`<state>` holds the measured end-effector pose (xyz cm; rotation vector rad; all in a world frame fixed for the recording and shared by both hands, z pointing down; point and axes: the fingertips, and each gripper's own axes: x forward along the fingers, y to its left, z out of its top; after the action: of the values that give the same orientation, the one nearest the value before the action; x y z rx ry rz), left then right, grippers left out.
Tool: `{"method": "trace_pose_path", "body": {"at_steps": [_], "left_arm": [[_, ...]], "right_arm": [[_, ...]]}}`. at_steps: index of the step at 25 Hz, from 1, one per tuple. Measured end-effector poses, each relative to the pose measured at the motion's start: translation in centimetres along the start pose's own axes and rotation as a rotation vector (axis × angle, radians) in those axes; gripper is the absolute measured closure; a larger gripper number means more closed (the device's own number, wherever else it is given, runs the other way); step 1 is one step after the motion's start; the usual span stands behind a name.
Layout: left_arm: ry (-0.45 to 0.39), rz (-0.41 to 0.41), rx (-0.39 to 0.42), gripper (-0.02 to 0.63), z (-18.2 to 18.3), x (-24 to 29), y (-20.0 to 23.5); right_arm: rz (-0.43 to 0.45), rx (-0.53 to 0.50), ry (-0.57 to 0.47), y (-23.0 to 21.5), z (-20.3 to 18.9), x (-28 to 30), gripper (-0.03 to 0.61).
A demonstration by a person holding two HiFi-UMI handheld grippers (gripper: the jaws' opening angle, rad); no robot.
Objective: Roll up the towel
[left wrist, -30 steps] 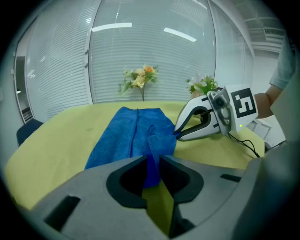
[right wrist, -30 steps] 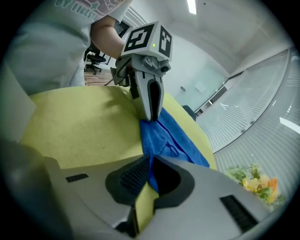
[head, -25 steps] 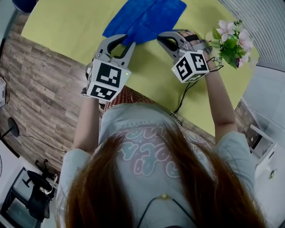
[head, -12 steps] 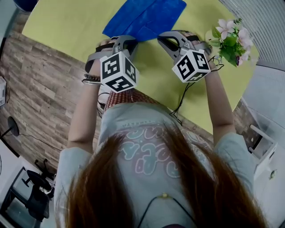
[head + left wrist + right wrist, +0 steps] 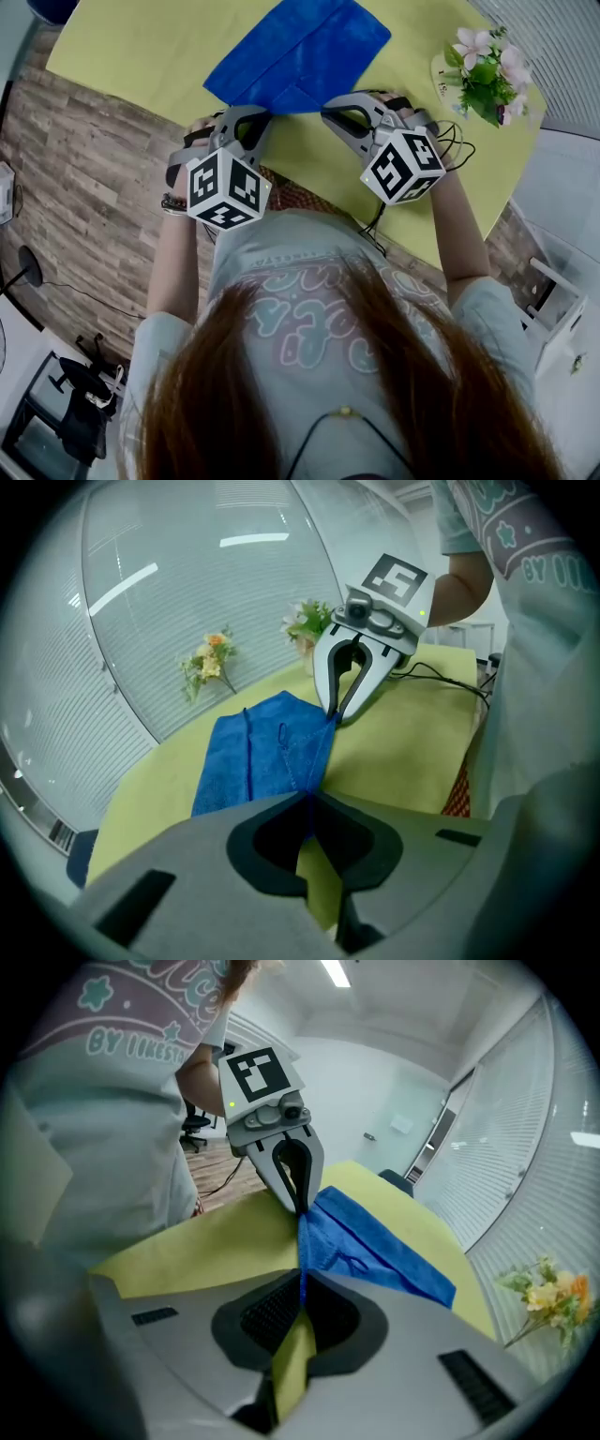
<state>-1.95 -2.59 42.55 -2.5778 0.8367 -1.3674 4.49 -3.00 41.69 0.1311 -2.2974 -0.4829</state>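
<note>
A blue towel [image 5: 300,52] lies flat on the yellow-green table [image 5: 141,47]. My left gripper [image 5: 265,112] is at its near left corner, its jaws closing down tight with the towel [image 5: 267,757] edge pinched between the pads. My right gripper [image 5: 327,101] is shut on the near right corner. In the left gripper view the jaws [image 5: 307,801] meet on the blue hem, and the right gripper [image 5: 339,714] shows beyond it. In the right gripper view the towel [image 5: 375,1241] runs from my jaws [image 5: 302,1281] to the left gripper [image 5: 300,1208].
A small pot of pink flowers [image 5: 483,80] stands at the table's right side, close to my right wrist. A black cable [image 5: 377,217] trails off the near table edge. The wooden floor [image 5: 84,187] lies to the left.
The left gripper rolled, shifted down-left in the head view, and its open jaws closed on the towel's corner. The right gripper slid slightly left along the near edge.
</note>
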Motion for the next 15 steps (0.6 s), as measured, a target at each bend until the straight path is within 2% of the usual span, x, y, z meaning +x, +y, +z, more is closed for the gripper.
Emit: {"method": "trace_pose_path", "body": {"at_steps": [3, 8, 12, 15], "left_arm": [[-0.003, -0.038, -0.030, 0.591, -0.2, -0.7, -0.5], [0.033, -0.177, -0.088, 0.591, -0.4, -0.7, 0.1], [0.055, -0.190, -0.100, 0.591, -0.1, -0.2, 1.6], [0.064, -0.214, -0.120, 0.591, -0.3, 0.0, 2.2]], "right_arm": [[0.049, 0.070, -0.020, 0.6, 0.4, -0.1, 0.557], [0.179, 0.243, -0.016, 0.1, 0.0, 0.6, 0.557], [0.167, 0.256, -0.014, -1.5, 0.1, 0.7, 0.557], [0.187, 0.307, -0.026, -2.0, 0.2, 0.8, 0.557]]}}
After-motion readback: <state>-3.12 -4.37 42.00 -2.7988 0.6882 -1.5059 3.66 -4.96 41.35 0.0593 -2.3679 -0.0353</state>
